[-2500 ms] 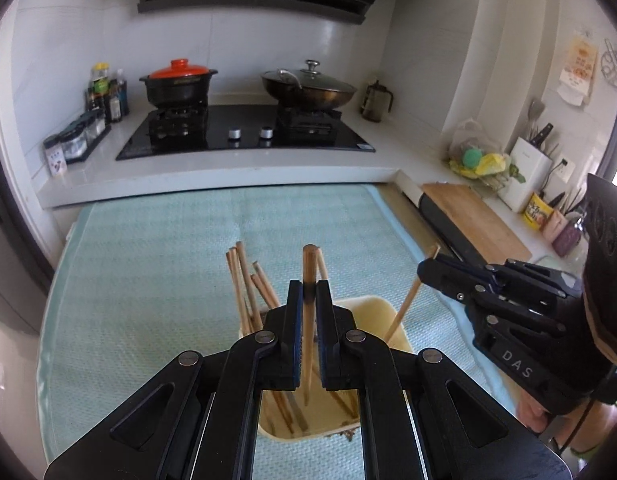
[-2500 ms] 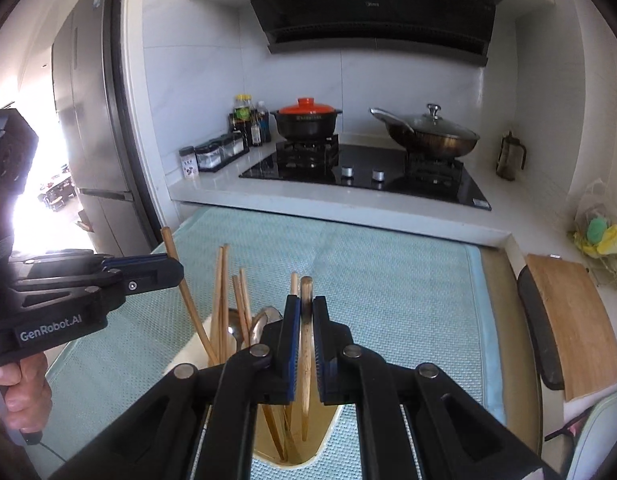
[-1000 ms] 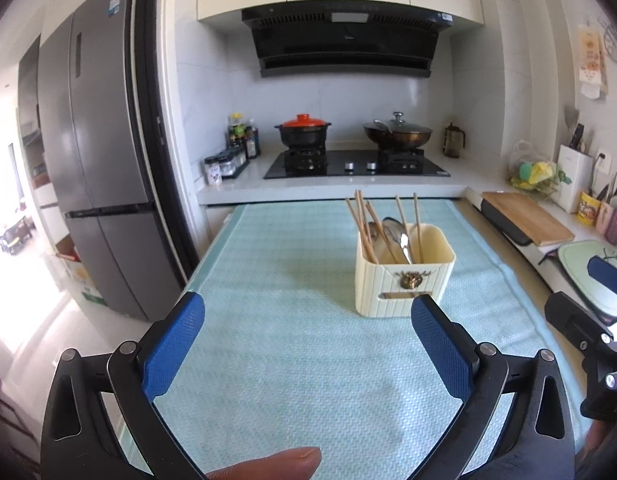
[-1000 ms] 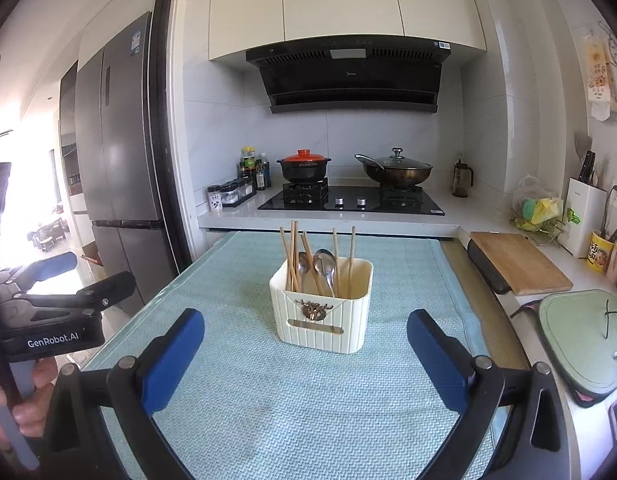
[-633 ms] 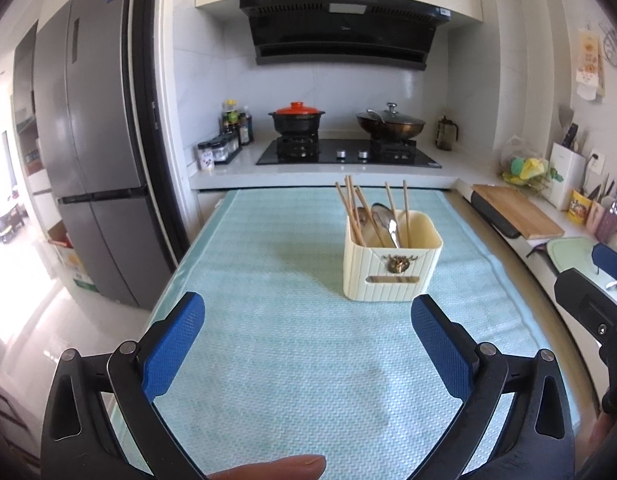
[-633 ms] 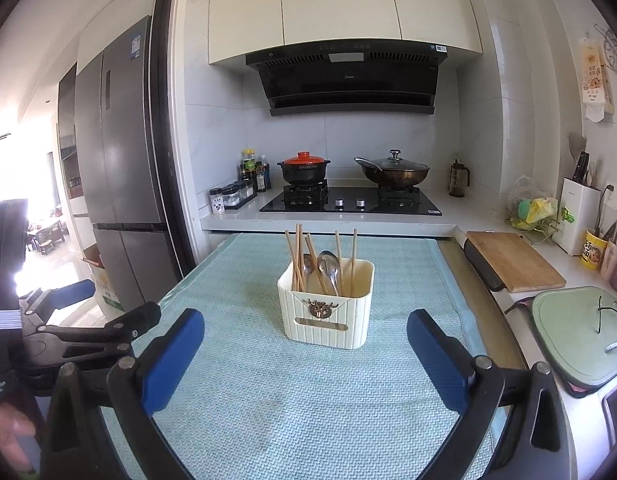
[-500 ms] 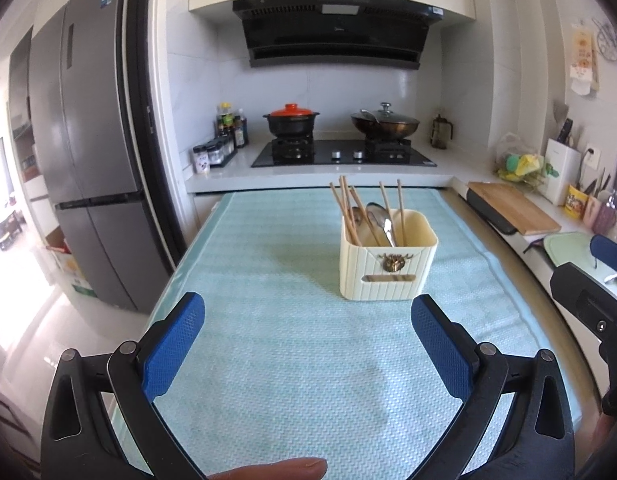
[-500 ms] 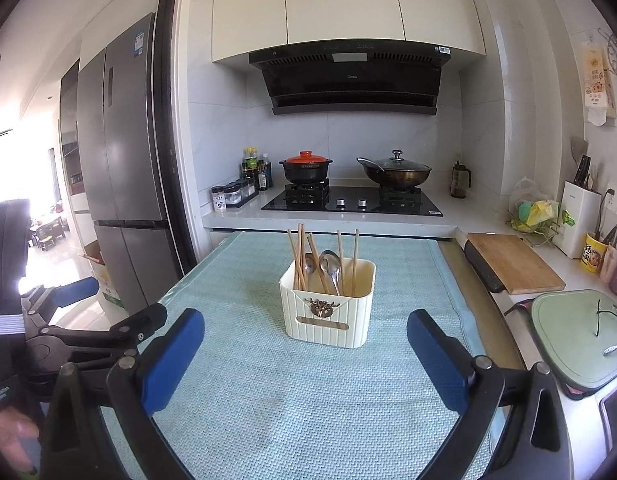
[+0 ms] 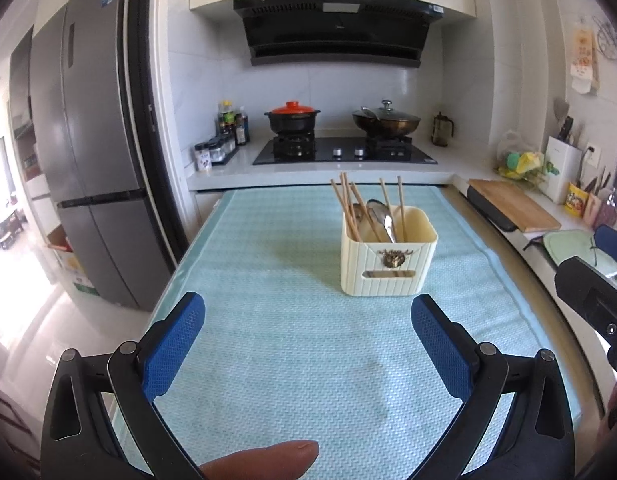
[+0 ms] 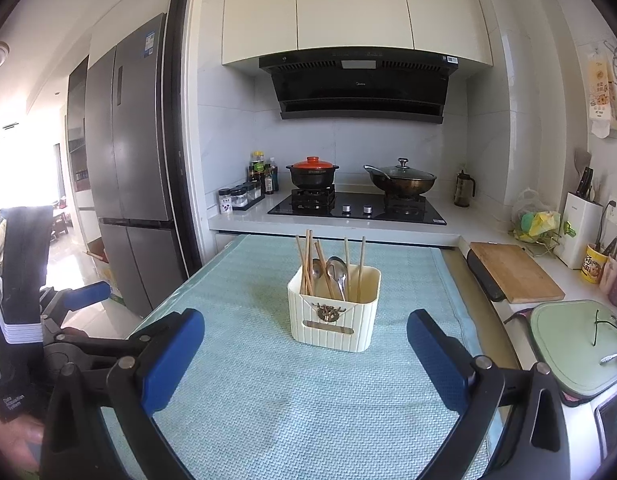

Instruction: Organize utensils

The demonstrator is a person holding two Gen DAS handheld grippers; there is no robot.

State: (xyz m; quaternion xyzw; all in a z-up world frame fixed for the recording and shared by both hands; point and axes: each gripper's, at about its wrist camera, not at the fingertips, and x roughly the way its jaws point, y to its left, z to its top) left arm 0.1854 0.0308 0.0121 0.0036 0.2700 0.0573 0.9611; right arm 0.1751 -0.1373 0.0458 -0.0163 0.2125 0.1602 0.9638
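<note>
Back off the mat (image 9: 292, 344) now: both grippers, left gripper (image 9: 308, 334) and right gripper (image 10: 306, 346), spread wide, empty; chopsticks (image 10: 308, 260) dropped into holder (image 10: 334, 312), looks basically done.

From my right wrist camera, my right gripper (image 10: 306, 338) hangs wide open and empty above the teal mat (image 10: 292, 408). Ahead stands the cream utensil holder (image 10: 334, 312), upright, with wooden chopsticks (image 10: 308, 258) and metal spoons (image 10: 335, 270) standing in it. My left gripper (image 10: 88, 300) shows at the left edge, apart from the holder.
</note>
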